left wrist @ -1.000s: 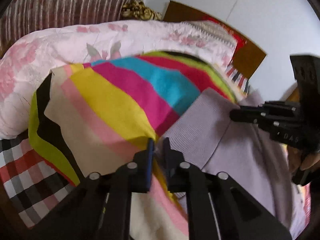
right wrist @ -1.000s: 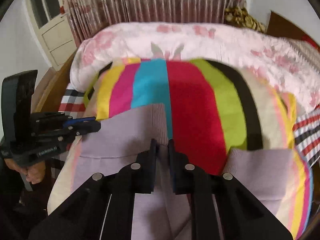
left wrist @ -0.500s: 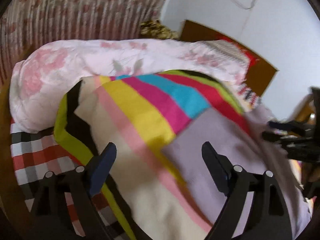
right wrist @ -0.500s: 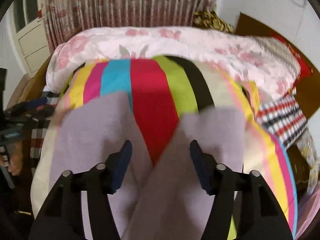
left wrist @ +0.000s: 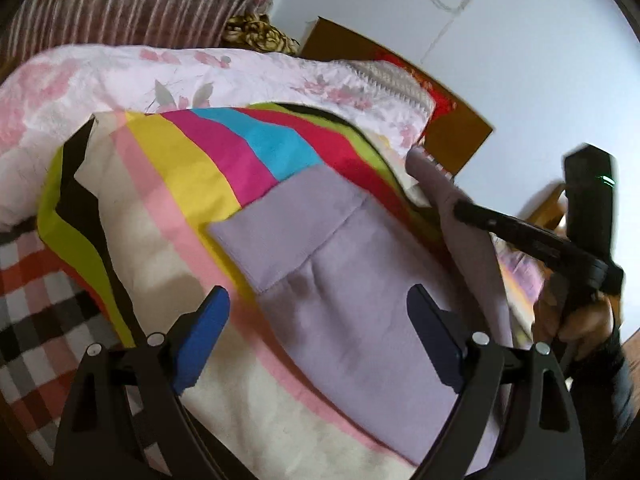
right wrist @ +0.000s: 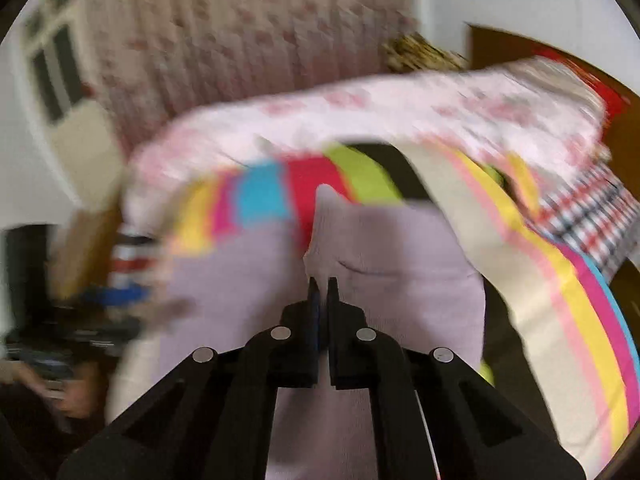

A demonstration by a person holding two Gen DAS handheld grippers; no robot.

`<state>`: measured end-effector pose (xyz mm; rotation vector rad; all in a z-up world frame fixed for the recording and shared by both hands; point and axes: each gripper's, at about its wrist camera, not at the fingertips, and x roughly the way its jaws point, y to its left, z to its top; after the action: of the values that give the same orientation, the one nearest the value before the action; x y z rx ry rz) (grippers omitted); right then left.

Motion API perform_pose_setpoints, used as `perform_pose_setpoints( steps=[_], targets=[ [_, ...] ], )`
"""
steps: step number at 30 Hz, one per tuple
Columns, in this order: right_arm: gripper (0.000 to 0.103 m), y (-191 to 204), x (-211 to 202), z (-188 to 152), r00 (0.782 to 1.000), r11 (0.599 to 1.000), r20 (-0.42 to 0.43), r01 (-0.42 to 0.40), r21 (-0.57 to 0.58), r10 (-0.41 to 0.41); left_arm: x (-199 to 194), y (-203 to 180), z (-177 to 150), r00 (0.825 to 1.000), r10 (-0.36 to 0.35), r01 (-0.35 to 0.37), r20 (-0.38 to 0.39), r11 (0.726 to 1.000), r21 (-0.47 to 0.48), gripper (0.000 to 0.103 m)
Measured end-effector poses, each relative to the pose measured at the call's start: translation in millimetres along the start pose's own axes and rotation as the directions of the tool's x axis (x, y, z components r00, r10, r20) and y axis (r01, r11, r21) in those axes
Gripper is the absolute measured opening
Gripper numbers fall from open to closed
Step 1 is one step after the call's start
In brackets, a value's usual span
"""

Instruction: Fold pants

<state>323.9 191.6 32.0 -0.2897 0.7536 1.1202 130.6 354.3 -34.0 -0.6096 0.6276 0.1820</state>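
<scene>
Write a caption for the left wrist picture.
Open left gripper above lilac pants on a striped blanket.

White wall (left wrist: 520, 60), striped curtain (left wrist: 140, 4), perhaps headboard (left wrist: 456, 136).

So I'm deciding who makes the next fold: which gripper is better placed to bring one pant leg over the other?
Right. The right gripper is shut on the raised leg of the lilac pants; the left gripper hangs open above the flat leg, holding nothing.

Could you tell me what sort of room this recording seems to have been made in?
Most likely a bedroom in a home: the lilac pants lie on a bed with a striped blanket and a pink floral quilt, a wooden headboard behind, and floral curtains beside a door.
</scene>
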Motion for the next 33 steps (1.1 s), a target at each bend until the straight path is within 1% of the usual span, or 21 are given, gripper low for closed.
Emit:
perform_pose_setpoints(
  steps=[1, 3, 5, 8, 10, 12, 13, 14, 15, 16, 17, 19, 20, 22, 23, 25, 26, 27, 28, 30, 33],
  targets=[
    [0.004, 10.6, -1.6, 4.8, 0.999, 0.999, 0.007, -0.037, -0.017, 0.037, -4.9, 5.1, 2.7, 1.000, -0.010, 0.011, 0.026, 0.999, -0.033, 0.090],
    [0.004, 40.3, 9.9, 12.5, 0.992, 0.990, -0.020, -0.125, -0.062, 0.124, -14.5, 16.3, 7.6, 0.997, -0.024, 0.031, 0.069, 0.994, -0.106, 0.090],
    [0.007, 66.7, 40.7, 9.1, 0.975, 0.976, -0.112, -0.200, -0.085, 0.190, -20.4, 28.4, 7.8, 0.996, -0.032, 0.047, 0.087, 0.983, -0.178, 0.090],
    [0.016, 86.0, 89.6, -9.5, 0.952, 0.972, -0.264, -0.197, -0.131, 0.158, -17.7, 40.0, 4.9, 0.998, -0.021, 0.032, 0.054, 0.974, -0.223, 0.090],
    [0.017, 78.0, 91.7, -14.1, 0.947, 0.971, -0.260, -0.220, -0.091, 0.190, -12.0, 45.8, 0.3, 1.000, -0.005, 0.007, 0.012, 0.975, -0.223, 0.090],
    [0.039, 61.3, 73.4, -9.9, 0.954, 0.971, -0.201, -0.236, -0.036, 0.224, -11.6, 47.3, -2.8, 1.000, -0.014, 0.013, -0.002, 0.978, -0.207, 0.090],
    [0.072, 50.4, 56.6, -5.8, 0.962, 0.972, -0.147, -0.234, -0.021, 0.228, -12.2, 46.2, -3.1, 1.000, -0.026, 0.025, 0.000, 0.980, -0.195, 0.089],
    [0.094, 42.0, 43.9, -3.4, 0.966, 0.970, -0.101, -0.242, -0.011, 0.239, -12.5, 45.2, -2.7, 0.999, -0.034, 0.034, 0.002, 0.982, -0.187, 0.089],
    [0.094, 34.7, 32.4, -1.0, 0.966, 0.968, -0.056, -0.251, -0.007, 0.251, -11.5, 40.9, -0.4, 0.999, -0.053, 0.054, 0.008, 0.983, -0.173, 0.089],
    [0.090, 26.5, 21.2, 3.2, 0.971, 0.971, -0.020, -0.238, -0.010, 0.238, -11.2, 38.0, 0.7, 0.997, -0.070, 0.071, 0.014, 0.984, -0.163, 0.089],
    [0.075, 17.9, 14.6, 8.1, 0.982, 0.982, -0.007, -0.187, -0.018, 0.186, -7.7, 32.5, 3.5, 0.996, -0.086, 0.087, 0.016, 0.985, -0.148, 0.086],
    [0.062, 4.1, 16.6, 15.3, 0.994, 0.995, -0.027, -0.102, -0.008, 0.102, 2.3, 22.3, 6.7, 0.997, -0.080, 0.079, -0.005, 0.989, -0.121, 0.078],
    [0.060, -4.5, 24.1, 16.7, 0.996, 0.998, -0.049, -0.068, -0.005, 0.068, 9.7, 18.1, 9.1, 0.997, -0.070, 0.067, -0.023, 0.992, -0.110, 0.076],
    [0.060, -14.4, 42.1, 13.8, 0.994, 0.999, -0.098, -0.051, 0.005, 0.051, 27.5, 11.5, 10.2, 0.997, -0.058, 0.053, -0.058, 0.994, -0.091, 0.075],
    [0.055, -15.5, 52.7, 10.8, 0.991, 0.999, -0.123, -0.052, 0.014, 0.054, 35.3, 11.7, 10.3, 0.997, -0.036, 0.029, -0.073, 0.995, -0.091, 0.072],
    [0.044, -11.8, 68.8, 5.2, 0.985, 0.998, -0.163, -0.057, -0.003, 0.056, 44.6, 12.0, 7.9, 0.997, -0.011, 0.004, -0.082, 0.996, -0.090, 0.060],
    [0.041, -8.9, 70.9, 1.6, 0.984, 0.998, -0.172, -0.050, -0.024, 0.045, 44.4, 10.7, 7.0, 0.997, 0.010, -0.015, -0.070, 0.997, -0.073, 0.057],
    [0.041, -6.1, 73.2, -0.8, 0.984, 0.998, -0.176, -0.041, -0.043, 0.033, 44.6, 11.2, 5.9, 0.998, 0.024, -0.028, -0.065, 0.998, -0.065, 0.051],
    [0.039, -3.8, 76.7, -1.0, 0.984, 0.998, -0.177, -0.031, -0.059, 0.020, 44.0, 13.7, 5.3, 0.998, 0.025, -0.029, -0.061, 0.997, -0.069, 0.047],
    [0.039, -4.5, 77.6, -3.6, 0.985, 0.998, -0.170, -0.032, -0.053, 0.022, 40.0, 16.8, 4.0, 0.998, 0.029, -0.034, -0.059, 0.996, -0.084, 0.045],
    [0.039, -18.3, 70.4, -4.5, 0.988, 0.999, -0.153, -0.036, -0.010, 0.034, 29.0, 10.9, 6.3, 0.998, 0.048, -0.051, -0.040, 0.997, -0.062, 0.046]
  ],
)
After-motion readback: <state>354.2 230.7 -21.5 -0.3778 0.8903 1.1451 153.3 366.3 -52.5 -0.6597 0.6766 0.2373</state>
